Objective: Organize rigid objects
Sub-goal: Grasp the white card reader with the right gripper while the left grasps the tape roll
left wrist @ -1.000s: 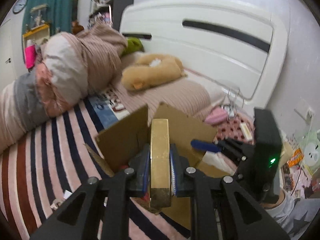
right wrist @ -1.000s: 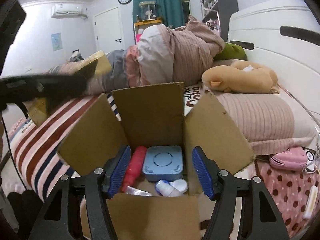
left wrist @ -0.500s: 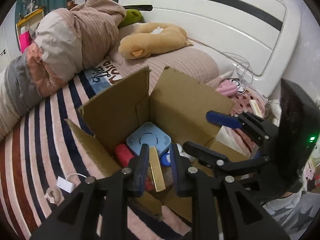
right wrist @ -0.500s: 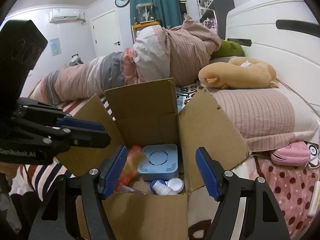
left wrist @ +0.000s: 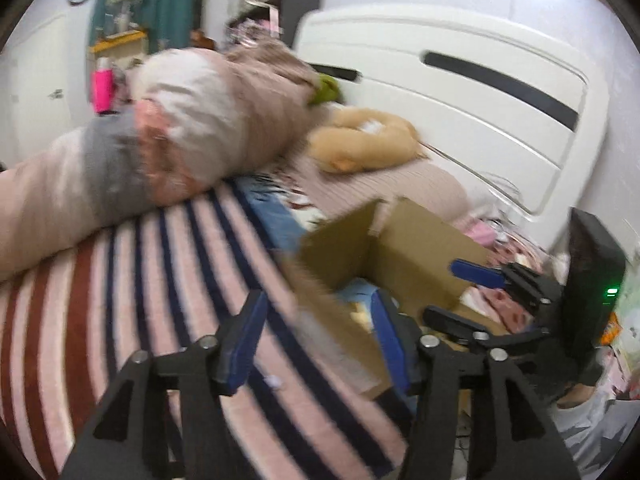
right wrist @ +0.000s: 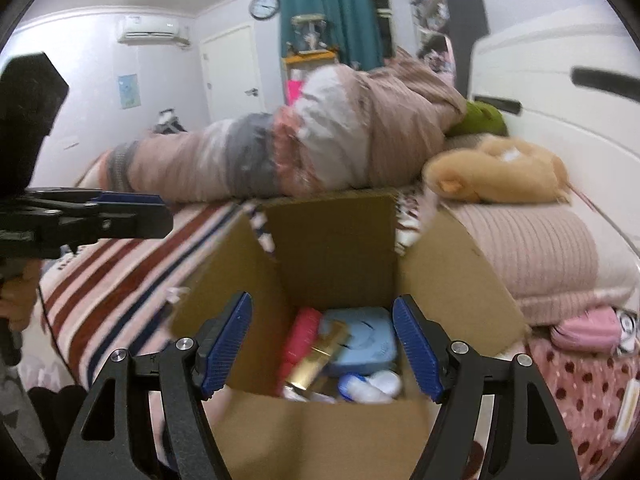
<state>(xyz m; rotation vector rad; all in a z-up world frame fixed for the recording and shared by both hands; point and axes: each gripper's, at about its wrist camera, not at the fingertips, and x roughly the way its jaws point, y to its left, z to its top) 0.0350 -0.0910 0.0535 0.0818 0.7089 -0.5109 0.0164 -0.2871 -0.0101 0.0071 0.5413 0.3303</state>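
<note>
The left gripper [left wrist: 316, 340] stands wide with nothing between its blue pads, over the near-left flap of the cardboard box [left wrist: 416, 248] and the striped bedspread [left wrist: 132, 280] beside it. The right gripper [right wrist: 322, 344] is likewise spread wide and holds nothing, hanging just above the box's [right wrist: 336, 236] open mouth so that the contents show between its two fingers. The gold box [right wrist: 320, 356] lies tilted inside the carton, below and slightly left of the middle of the right gripper's gap, its upper end leaning against the blue square device [right wrist: 366, 338] and its left side next to the red cylinder [right wrist: 300, 338]. White and blue bottles [right wrist: 368, 386] lie at the near edge of the carton's floor; motion blur makes their exact number hard to tell. From the right wrist view the left gripper [right wrist: 132, 210] appears at the far left, level with the carton's rim and well apart from the gold box. A tan plush toy [right wrist: 496, 174] rests on the pillow behind the carton.
</note>
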